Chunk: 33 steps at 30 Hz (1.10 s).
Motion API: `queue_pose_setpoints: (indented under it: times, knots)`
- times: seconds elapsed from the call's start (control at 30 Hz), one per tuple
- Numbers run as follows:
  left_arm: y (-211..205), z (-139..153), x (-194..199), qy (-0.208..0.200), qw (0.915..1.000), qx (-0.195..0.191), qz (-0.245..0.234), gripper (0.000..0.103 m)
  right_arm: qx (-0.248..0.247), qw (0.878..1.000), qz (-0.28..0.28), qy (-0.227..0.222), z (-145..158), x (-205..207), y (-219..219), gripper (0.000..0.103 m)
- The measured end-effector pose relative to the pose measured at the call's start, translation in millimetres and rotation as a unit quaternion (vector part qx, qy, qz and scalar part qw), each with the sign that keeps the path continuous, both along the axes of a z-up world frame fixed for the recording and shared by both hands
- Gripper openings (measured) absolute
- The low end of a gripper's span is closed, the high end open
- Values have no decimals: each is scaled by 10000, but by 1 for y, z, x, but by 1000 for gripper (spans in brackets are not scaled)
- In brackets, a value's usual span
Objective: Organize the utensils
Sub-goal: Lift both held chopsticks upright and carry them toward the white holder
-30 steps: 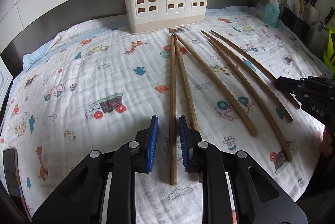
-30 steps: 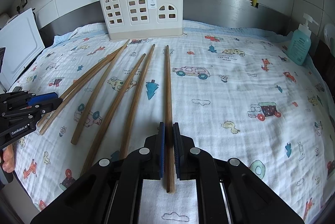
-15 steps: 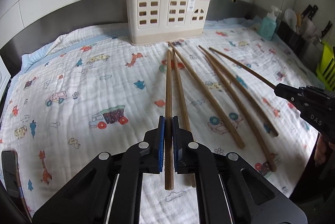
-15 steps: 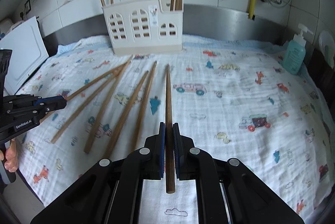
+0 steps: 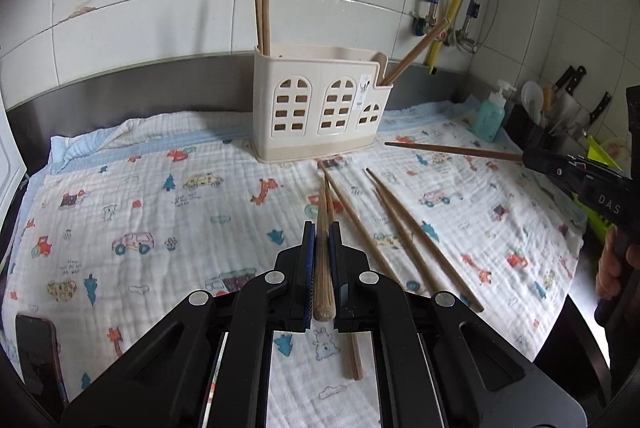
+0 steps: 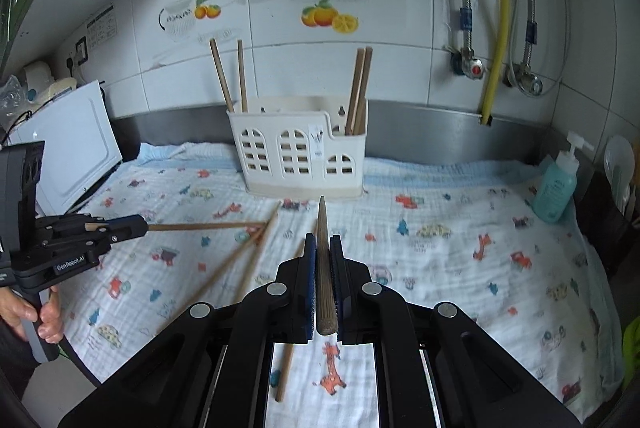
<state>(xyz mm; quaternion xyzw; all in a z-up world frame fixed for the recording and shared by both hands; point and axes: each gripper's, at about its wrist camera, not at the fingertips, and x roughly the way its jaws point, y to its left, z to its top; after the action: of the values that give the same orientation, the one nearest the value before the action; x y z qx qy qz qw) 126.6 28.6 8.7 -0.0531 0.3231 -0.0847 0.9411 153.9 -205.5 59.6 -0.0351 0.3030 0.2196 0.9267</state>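
Chopstick (image 5: 321,260) clamped in left gripper (image 5: 321,248), lifted off printed cloth (image 5: 160,195), aimed at cream holder (image 5: 320,107); loose chopsticks (image 5: 404,228) lying just right.

From right wrist: second chopstick (image 6: 322,260) pinched in right gripper (image 6: 322,260). Holder (image 6: 304,159) ahead, two sticks (image 6: 230,75) in left compartment, two (image 6: 360,87) in right. Soap bottle (image 6: 558,183) far right.

left gripper (image 5: 321,248): clamped on a wooden chopstick (image 5: 321,268) whose tip points toward the utensil holder (image 5: 320,107)
utensil holder: cream, arched cut-outs, at the wall; chopsticks stand in both end compartments
cloth (image 5: 160,207): cartoon print, spread in front of the holder
loose chopsticks (image 5: 412,240): lying on the cloth, right of the held one
right gripper (image 5: 532,159): right of the holder, gripping another chopstick (image 5: 452,150) raised off the cloth
soap bottle (image 5: 490,115): right of the holder
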Motion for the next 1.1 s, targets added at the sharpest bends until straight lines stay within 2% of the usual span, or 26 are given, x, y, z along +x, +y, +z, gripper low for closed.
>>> queue_pose_setpoints:
  times: [0.13, 0.43, 0.73, 0.9, 1.1]
  knots:
    - [4, 12, 2, -116, 9999, -105, -19, 5, -87, 9999, 87, -40, 16, 6, 7, 7]
    - [7, 41, 11, -419, 9991, 29, -19, 5, -147, 9995, 179, -210, 40, 15, 16, 7]
    - [7, 46, 18, -401, 9992, 66, -1, 5, -316, 9990, 164, -283, 55, 40, 26, 7]
    - [7, 50, 21, -426, 9990, 98, -36, 5, -211, 9991, 191, -300, 66, 51, 27, 7]
    - [5, 76, 27, -624, 9977, 244, -124, 5, -110, 9985, 279, -463, 94, 52, 23, 7]
